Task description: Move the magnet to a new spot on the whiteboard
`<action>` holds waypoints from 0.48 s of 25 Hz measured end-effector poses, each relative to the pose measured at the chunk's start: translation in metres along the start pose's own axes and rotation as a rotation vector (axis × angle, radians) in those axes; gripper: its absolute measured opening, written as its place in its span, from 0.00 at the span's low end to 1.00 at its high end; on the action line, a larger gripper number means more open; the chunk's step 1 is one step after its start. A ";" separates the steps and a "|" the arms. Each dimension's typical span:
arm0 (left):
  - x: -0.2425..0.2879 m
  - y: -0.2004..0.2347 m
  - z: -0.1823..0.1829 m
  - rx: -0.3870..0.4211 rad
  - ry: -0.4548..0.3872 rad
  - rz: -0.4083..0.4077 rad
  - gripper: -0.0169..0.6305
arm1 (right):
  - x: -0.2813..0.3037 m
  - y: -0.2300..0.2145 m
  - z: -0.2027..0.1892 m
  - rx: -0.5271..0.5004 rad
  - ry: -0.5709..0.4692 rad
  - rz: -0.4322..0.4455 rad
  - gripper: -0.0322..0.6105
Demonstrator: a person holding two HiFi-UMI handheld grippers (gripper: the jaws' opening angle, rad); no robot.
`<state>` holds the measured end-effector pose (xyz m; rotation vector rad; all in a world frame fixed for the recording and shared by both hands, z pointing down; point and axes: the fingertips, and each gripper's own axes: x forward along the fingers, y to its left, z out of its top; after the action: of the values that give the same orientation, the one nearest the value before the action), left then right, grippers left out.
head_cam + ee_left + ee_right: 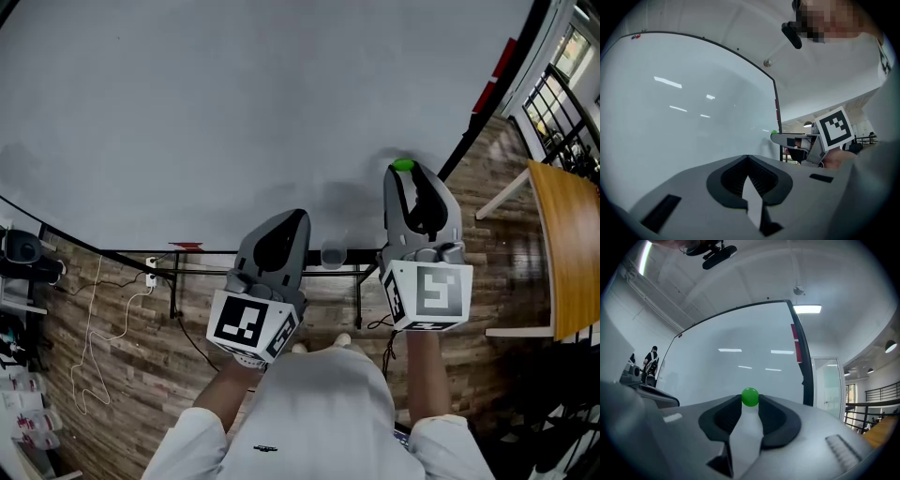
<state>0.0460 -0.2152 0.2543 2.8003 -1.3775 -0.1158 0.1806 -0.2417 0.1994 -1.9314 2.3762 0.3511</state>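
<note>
A small round green magnet (402,165) sits between the tips of my right gripper (403,172), which is shut on it. In the right gripper view the magnet (750,397) shows at the jaw tips of the right gripper (750,402), in front of the whiteboard (740,366). It is very near the whiteboard (234,112); I cannot tell whether it touches. My left gripper (284,217) is level, to the left and a little lower, shut on nothing. The left gripper view shows the left gripper (747,158) facing the board (684,117), with the magnet (774,132) at right.
A red strip (494,75) hangs on the board's right edge. The board's black stand (281,253) is below, over a wood-plank floor. A wooden table (567,244) is at right. Cables (94,347) and shelving lie at left. A person (651,357) stands far off.
</note>
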 end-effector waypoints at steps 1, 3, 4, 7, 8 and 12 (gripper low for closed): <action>0.002 0.000 -0.001 -0.002 0.000 -0.002 0.04 | 0.004 0.000 0.001 -0.005 0.002 0.000 0.24; 0.007 -0.001 0.000 -0.005 0.000 -0.007 0.04 | 0.009 -0.003 -0.002 -0.008 0.009 -0.007 0.24; 0.008 -0.002 0.000 -0.005 -0.001 -0.010 0.04 | 0.012 -0.004 -0.003 -0.012 0.013 -0.010 0.24; 0.011 -0.003 0.001 -0.008 -0.004 -0.013 0.04 | 0.017 -0.004 -0.006 -0.032 0.026 -0.019 0.24; 0.011 -0.002 0.001 -0.008 -0.002 -0.013 0.04 | 0.018 -0.004 -0.007 -0.038 0.030 -0.024 0.24; 0.011 -0.001 -0.001 -0.005 0.012 -0.013 0.04 | 0.023 -0.007 -0.011 -0.060 0.046 -0.044 0.24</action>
<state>0.0534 -0.2234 0.2542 2.8018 -1.3554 -0.1026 0.1831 -0.2674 0.2044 -2.0356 2.3741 0.3834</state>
